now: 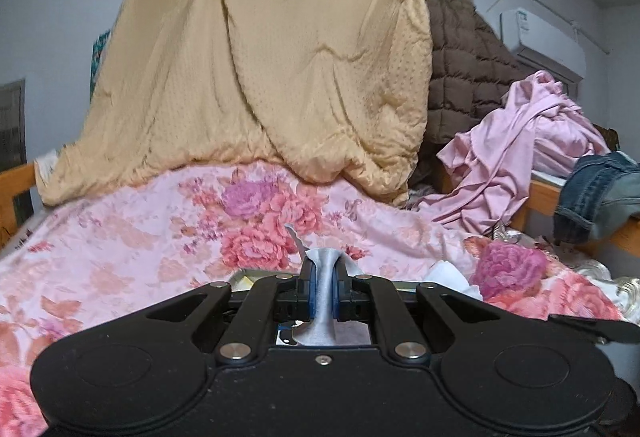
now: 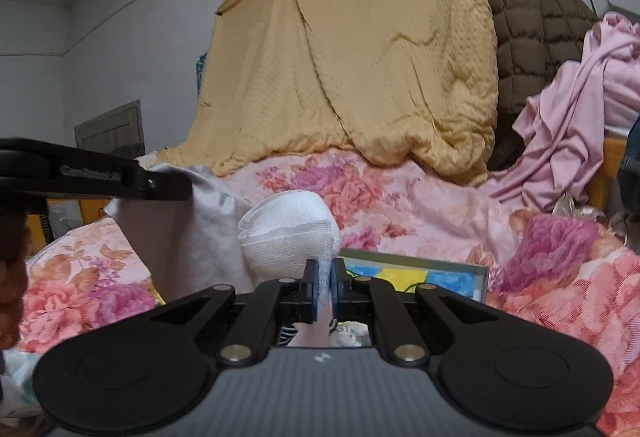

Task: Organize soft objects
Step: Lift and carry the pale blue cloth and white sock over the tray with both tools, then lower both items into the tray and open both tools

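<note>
Left wrist: claw (image 1: 324, 291) pinches crumpled grey cloth (image 1: 322, 321).

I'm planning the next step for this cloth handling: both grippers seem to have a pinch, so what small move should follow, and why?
Probably draw the two grippers gently apart to spread the fabric. The left gripper is shut on a grey cloth, the right gripper on a white cloth that bulges in a bunched lump above the floral bedspread. Whether they are one piece is unclear.

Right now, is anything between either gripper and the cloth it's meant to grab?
Nothing: the left gripper is shut on the grey cloth, and the right gripper pinches the white cloth.
</note>
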Demonstrator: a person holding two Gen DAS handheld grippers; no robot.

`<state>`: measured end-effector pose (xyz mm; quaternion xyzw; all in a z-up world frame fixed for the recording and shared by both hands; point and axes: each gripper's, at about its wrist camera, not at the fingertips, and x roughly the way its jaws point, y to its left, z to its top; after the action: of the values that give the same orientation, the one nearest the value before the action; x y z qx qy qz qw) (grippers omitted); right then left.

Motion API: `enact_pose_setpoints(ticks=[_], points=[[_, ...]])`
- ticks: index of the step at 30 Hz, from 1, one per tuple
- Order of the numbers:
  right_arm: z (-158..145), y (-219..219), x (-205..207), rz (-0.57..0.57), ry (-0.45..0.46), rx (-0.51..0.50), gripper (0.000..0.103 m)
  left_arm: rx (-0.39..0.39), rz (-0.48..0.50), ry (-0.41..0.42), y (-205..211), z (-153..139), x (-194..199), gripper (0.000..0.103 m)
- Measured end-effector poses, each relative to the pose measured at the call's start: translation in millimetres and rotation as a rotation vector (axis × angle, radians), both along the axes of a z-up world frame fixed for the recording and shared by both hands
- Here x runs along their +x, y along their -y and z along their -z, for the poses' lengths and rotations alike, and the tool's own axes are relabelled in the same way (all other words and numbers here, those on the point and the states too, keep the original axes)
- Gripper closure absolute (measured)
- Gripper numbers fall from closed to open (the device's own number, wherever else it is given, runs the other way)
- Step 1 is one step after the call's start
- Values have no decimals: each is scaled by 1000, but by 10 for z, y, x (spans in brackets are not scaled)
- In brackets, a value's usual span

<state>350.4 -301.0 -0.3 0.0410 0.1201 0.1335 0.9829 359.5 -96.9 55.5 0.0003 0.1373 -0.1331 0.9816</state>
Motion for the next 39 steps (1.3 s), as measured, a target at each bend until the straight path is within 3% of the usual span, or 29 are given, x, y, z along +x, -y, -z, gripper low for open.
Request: enact_pose_setpoints(ticks=[8,17,22,29,33,39], points=[[130,98,316,9,-70,32,96,-83,-30,-119,127,247,486,96],[187,123,436,24,-122,25,95,-52,-48,-209,265,480,689,95],[201,111,449,29,-136,13,90,-37,-50,-308,273,536,799,93],[206,121,457,42,-146,12,88,-11,-44,-343,290,607,828,90],[211,117,465,48,-152,5,76,-7,-47,-355,299,622,843,88],[229,125,478,69,-161,-7,68,-12,-52,-370,299,637,859,85]])
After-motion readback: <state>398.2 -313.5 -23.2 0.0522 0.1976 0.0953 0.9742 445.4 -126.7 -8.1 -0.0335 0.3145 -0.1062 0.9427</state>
